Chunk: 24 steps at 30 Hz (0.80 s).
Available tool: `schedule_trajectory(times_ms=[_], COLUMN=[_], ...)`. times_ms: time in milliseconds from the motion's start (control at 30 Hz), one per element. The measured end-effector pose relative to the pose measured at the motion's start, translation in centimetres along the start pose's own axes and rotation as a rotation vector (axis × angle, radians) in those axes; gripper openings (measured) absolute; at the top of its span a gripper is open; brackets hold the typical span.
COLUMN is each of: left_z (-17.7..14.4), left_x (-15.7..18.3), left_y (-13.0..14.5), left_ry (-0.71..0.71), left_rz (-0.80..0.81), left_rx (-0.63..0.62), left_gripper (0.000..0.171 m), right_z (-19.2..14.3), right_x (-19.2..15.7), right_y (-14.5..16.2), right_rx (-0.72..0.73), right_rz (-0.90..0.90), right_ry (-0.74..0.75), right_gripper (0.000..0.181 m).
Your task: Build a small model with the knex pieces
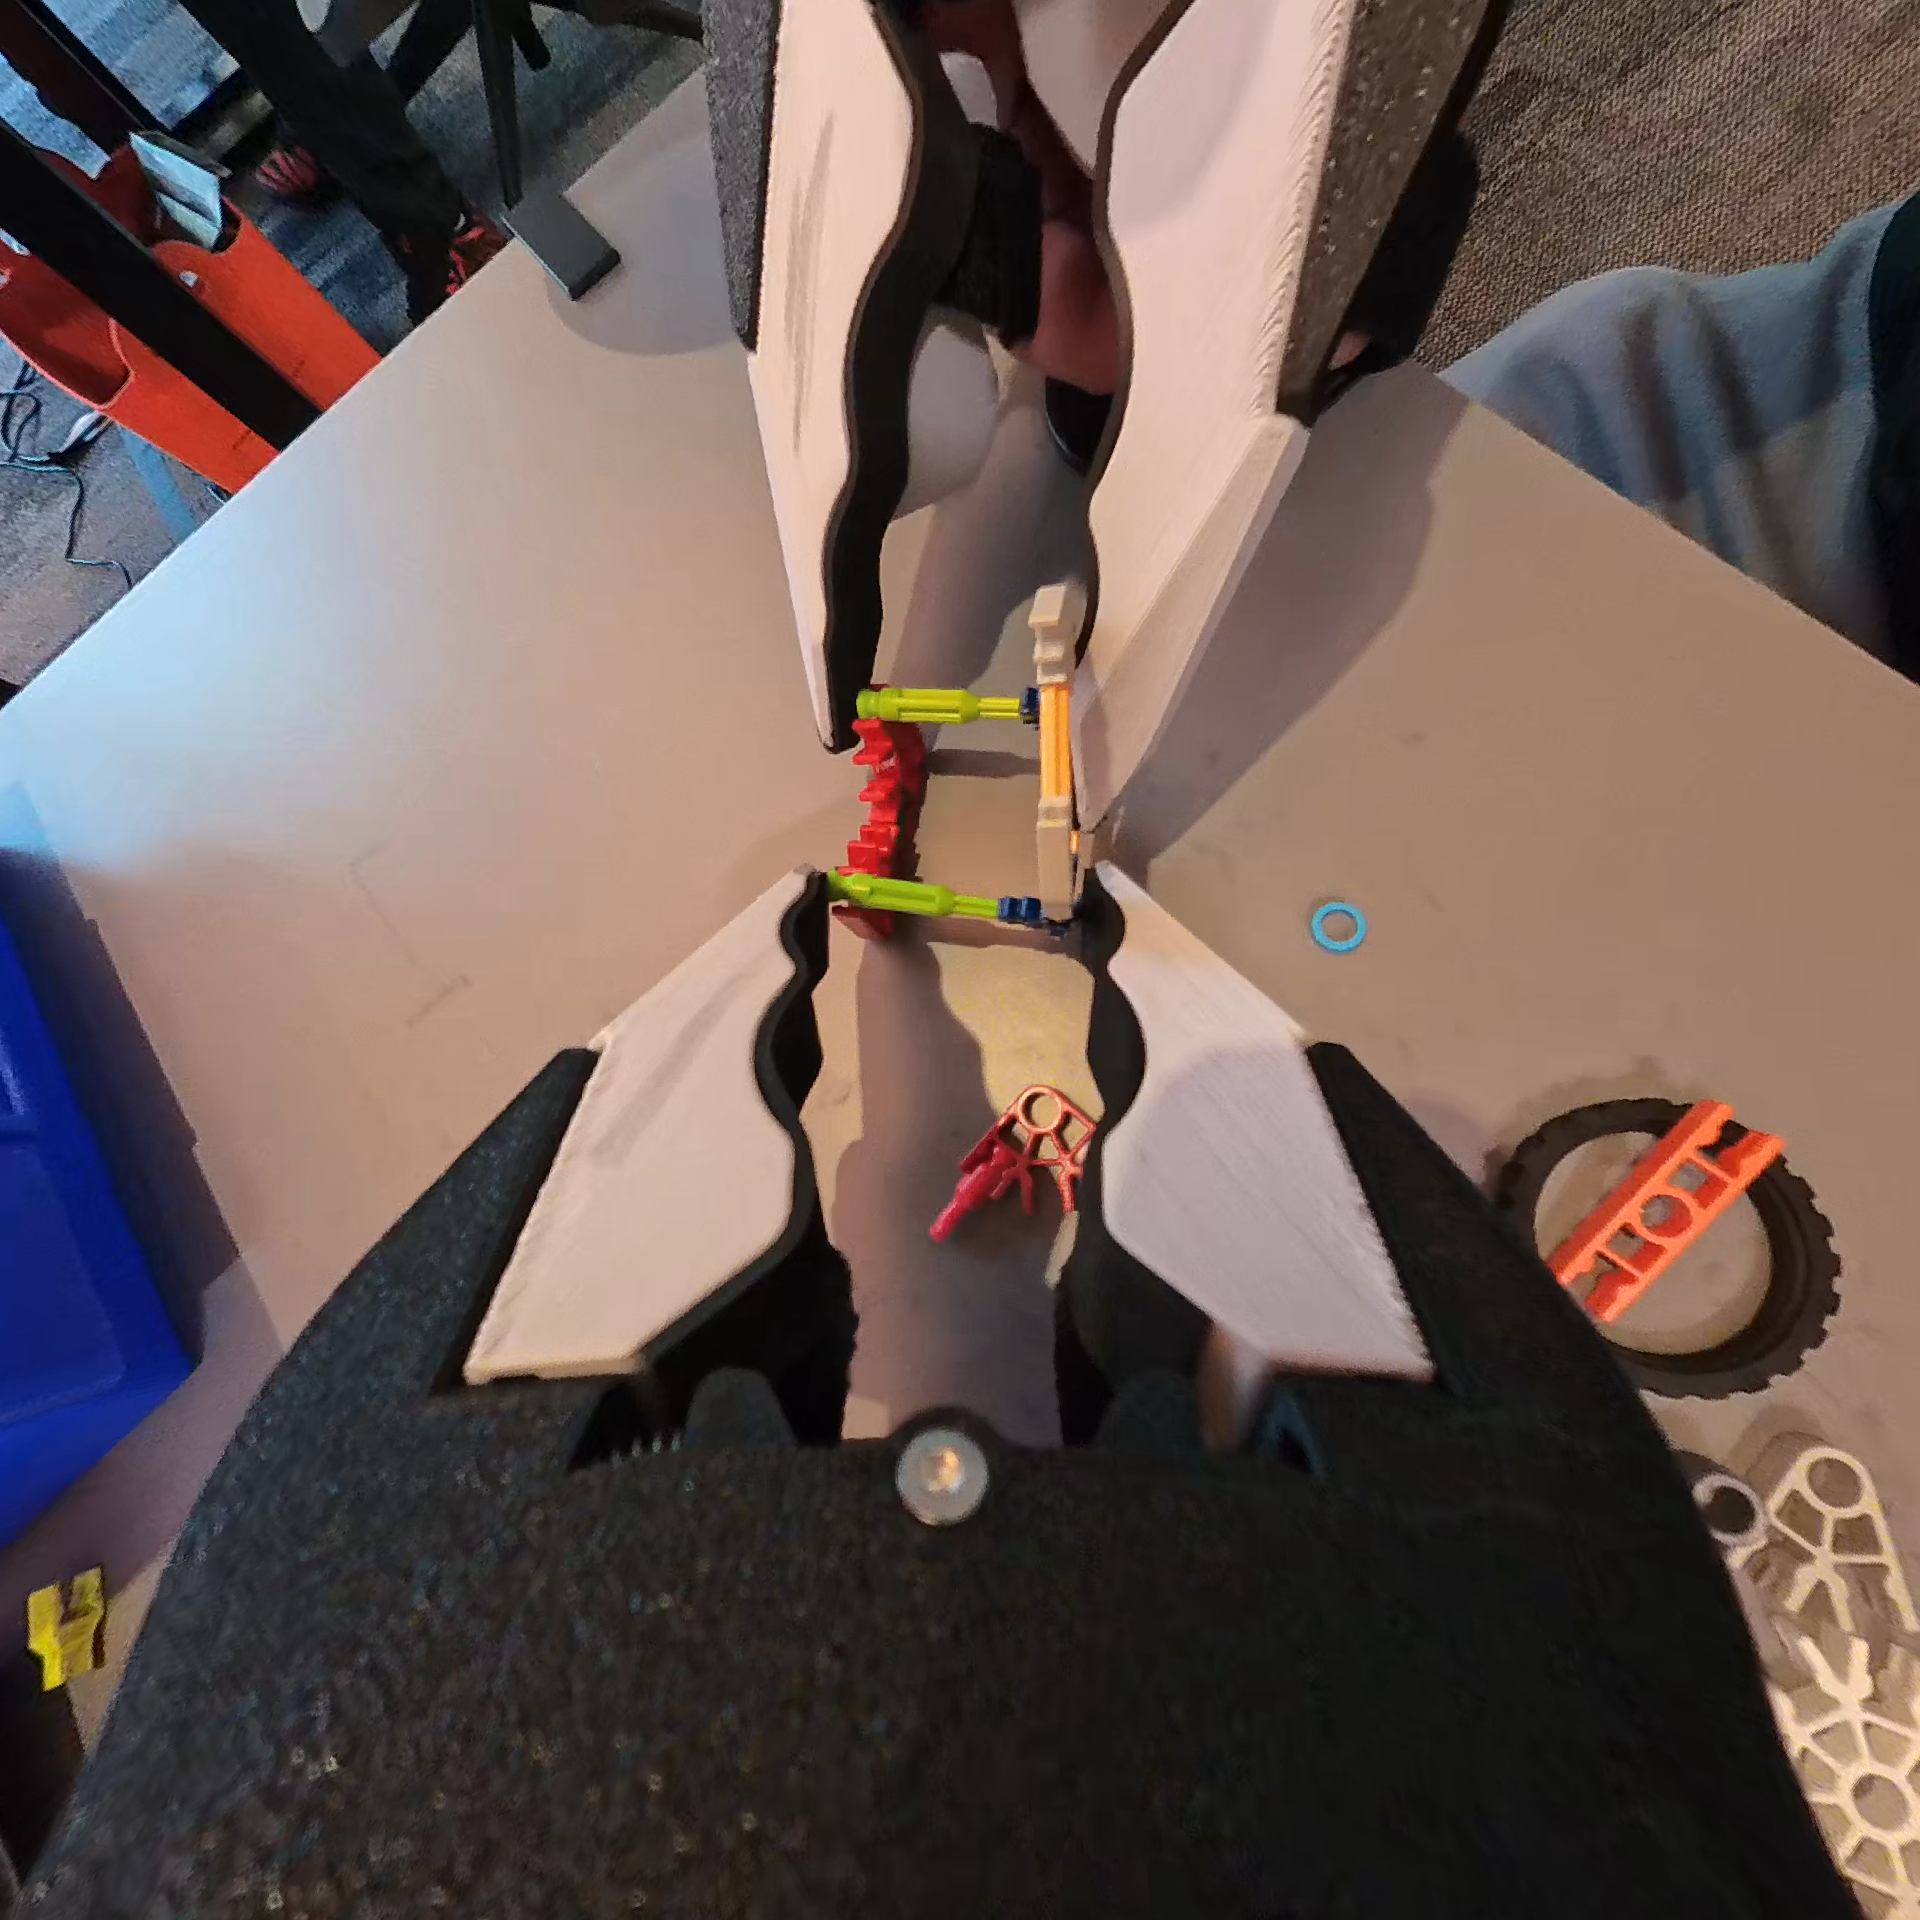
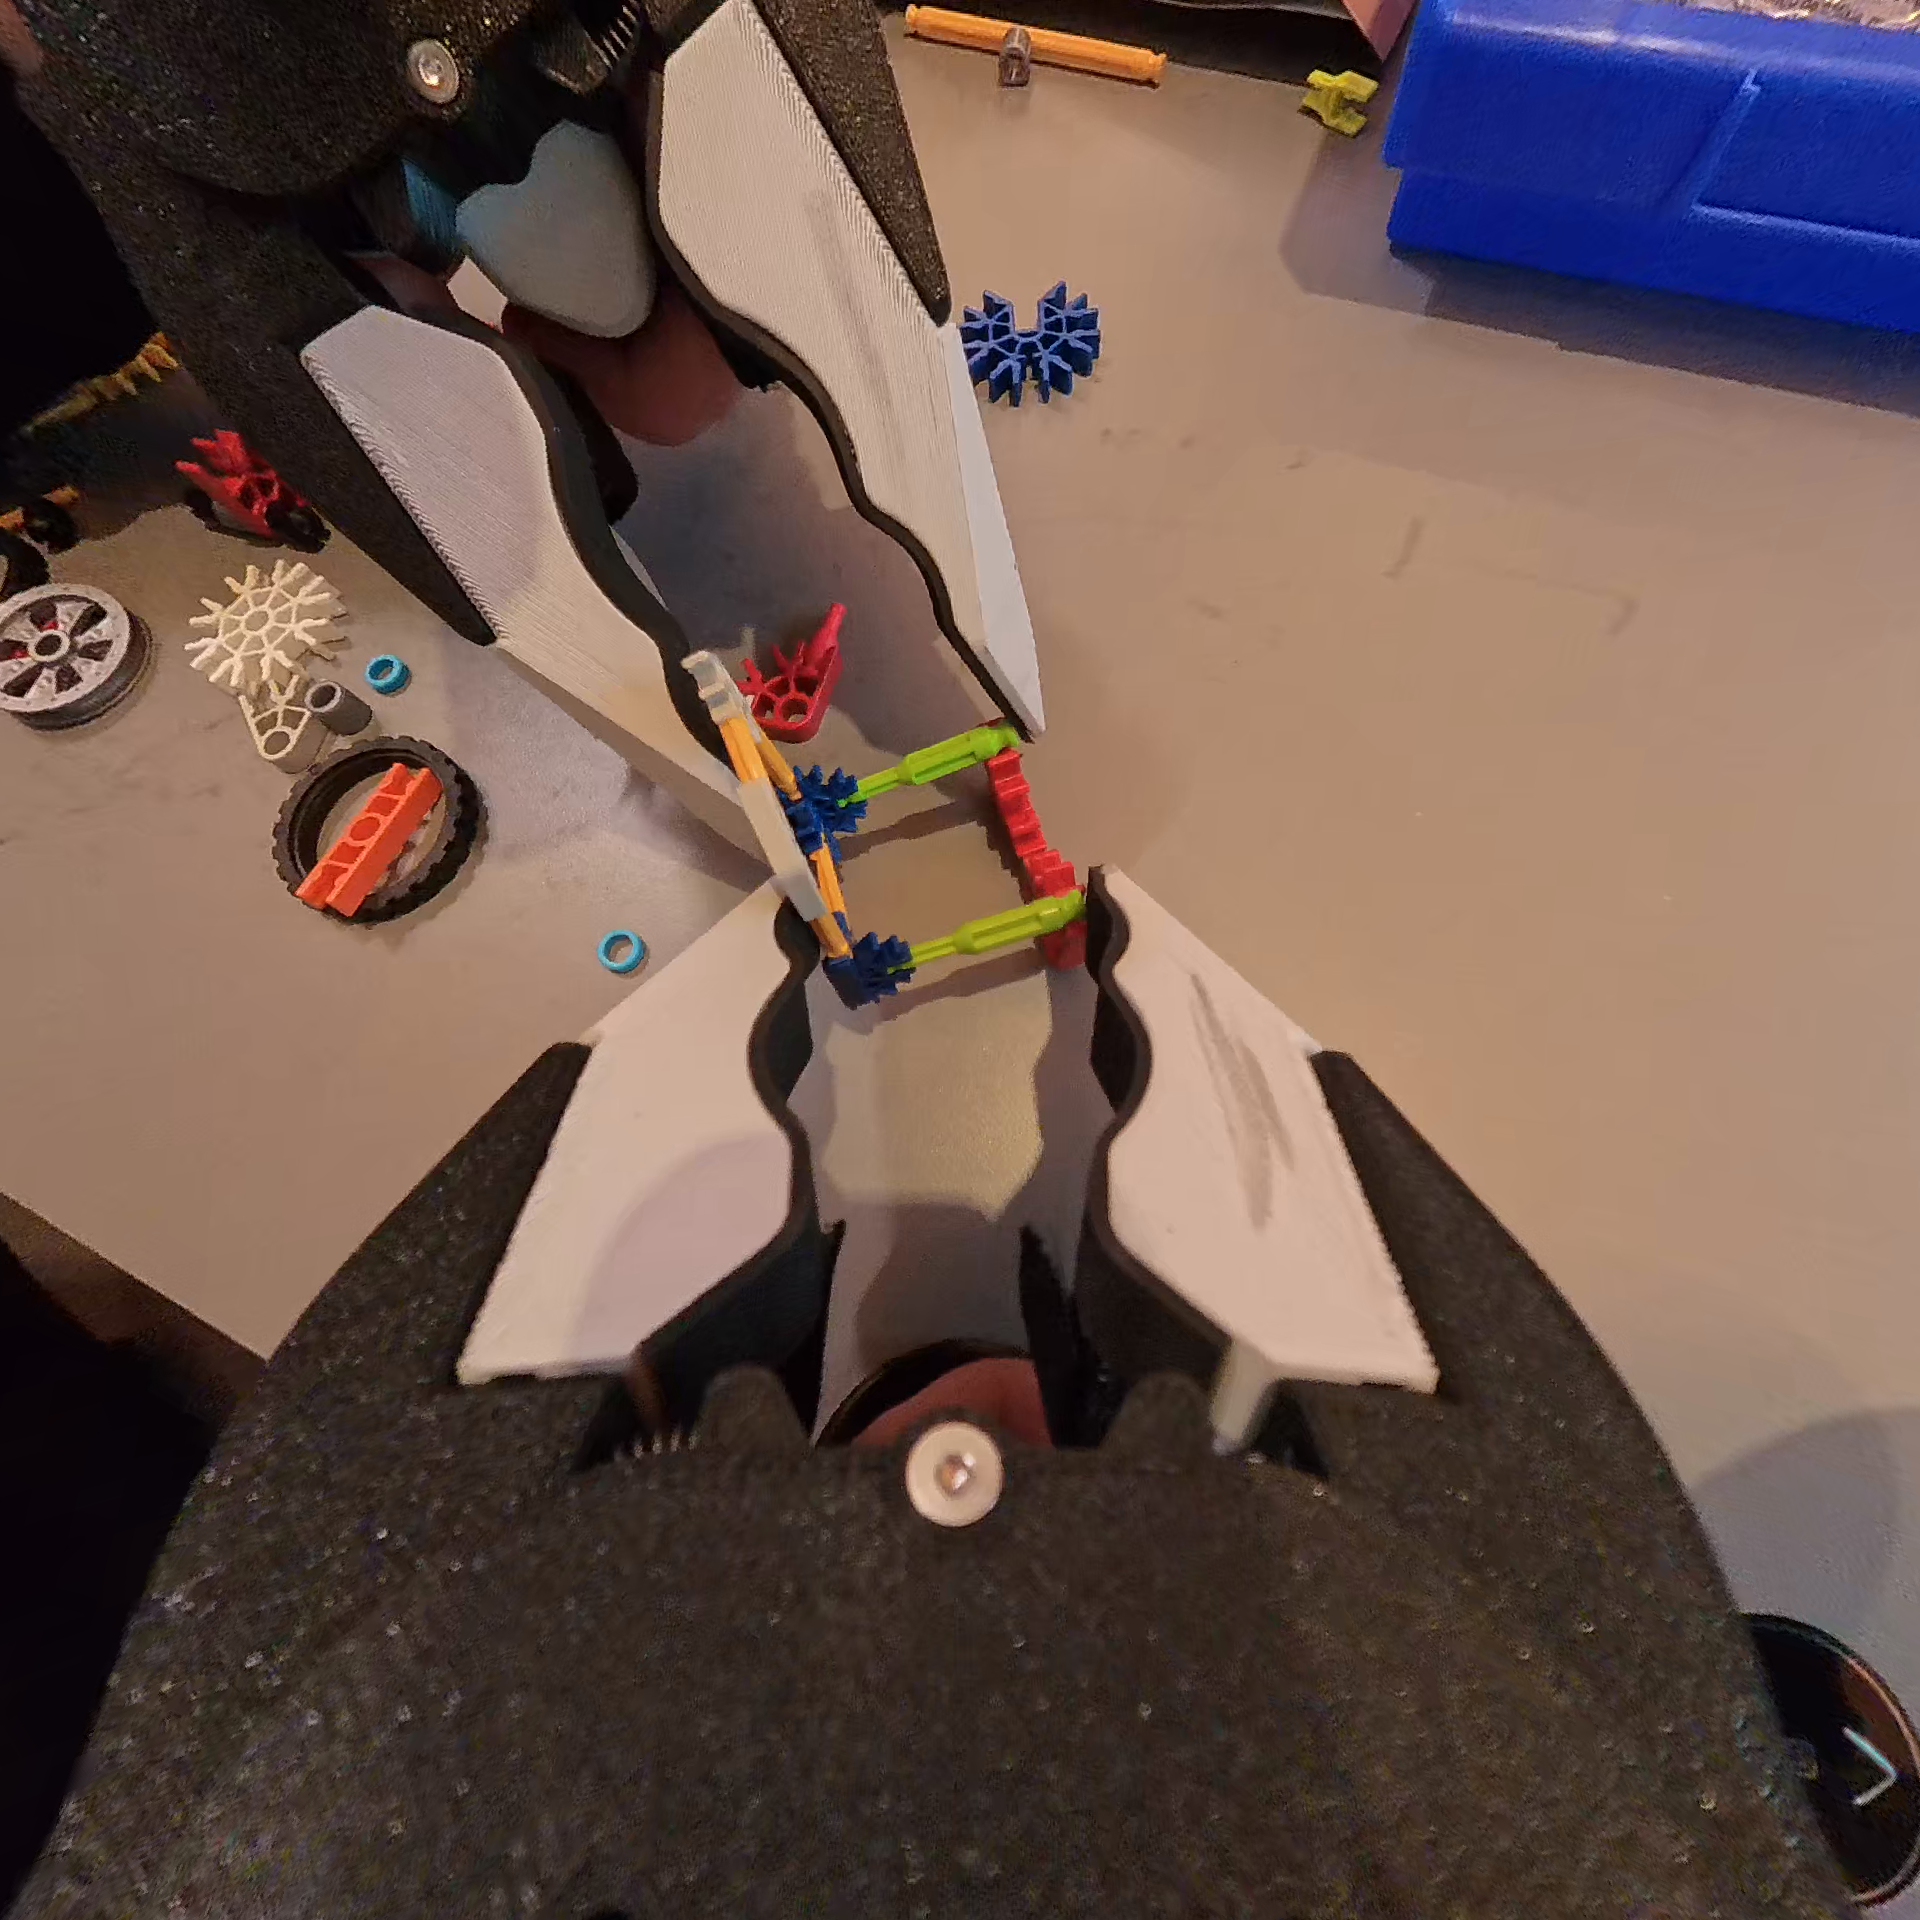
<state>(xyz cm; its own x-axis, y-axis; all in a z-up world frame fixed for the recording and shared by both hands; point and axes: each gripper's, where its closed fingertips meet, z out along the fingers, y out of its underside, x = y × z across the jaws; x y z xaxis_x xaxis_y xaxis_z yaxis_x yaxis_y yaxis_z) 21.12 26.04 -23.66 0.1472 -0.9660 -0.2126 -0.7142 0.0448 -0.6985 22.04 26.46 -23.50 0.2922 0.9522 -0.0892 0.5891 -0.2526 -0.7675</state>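
Observation:
A small rod-and-connector frame is held between both grippers, low over the grey table (image 1: 416,727). It has two green rods (image 1: 925,704) (image 2: 987,923), a red toothed piece (image 1: 883,810) (image 2: 1023,831), blue connectors (image 2: 821,805), a yellow rod (image 1: 1055,748) and a cream piece (image 1: 1051,634) (image 2: 774,831). My left gripper (image 1: 951,894) is shut across one green-rod end. My right gripper (image 2: 940,904) is shut across the other. They face each other: the right gripper (image 1: 966,774) shows in the left wrist view, the left gripper (image 2: 894,779) in the right wrist view.
Loose parts lie around: a red connector (image 1: 1029,1153), blue rings (image 1: 1338,925) (image 2: 621,951), a black tyre with an orange piece (image 1: 1662,1247) (image 2: 379,831), white connectors (image 2: 265,623), a blue connector (image 2: 1029,343), an orange rod (image 2: 1039,47). A blue bin (image 2: 1662,166) stands at the table's side. Left and right tips are no more than a few centimetres apart.

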Motion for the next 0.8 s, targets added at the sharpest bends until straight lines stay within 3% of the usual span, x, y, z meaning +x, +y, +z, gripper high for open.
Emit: schedule_trajectory(times_ms=[800], left_z=[0.34], left_x=[-0.51], left_y=[-0.2], left_ry=[-0.009], left_rz=[-0.015], left_rx=[-0.019], left_gripper=[0.046], right_z=[-0.09], right_x=[0.6], right_y=[0.15], right_rx=[-0.013], right_rz=[0.029], right_ry=[0.001], right_gripper=[0.051])
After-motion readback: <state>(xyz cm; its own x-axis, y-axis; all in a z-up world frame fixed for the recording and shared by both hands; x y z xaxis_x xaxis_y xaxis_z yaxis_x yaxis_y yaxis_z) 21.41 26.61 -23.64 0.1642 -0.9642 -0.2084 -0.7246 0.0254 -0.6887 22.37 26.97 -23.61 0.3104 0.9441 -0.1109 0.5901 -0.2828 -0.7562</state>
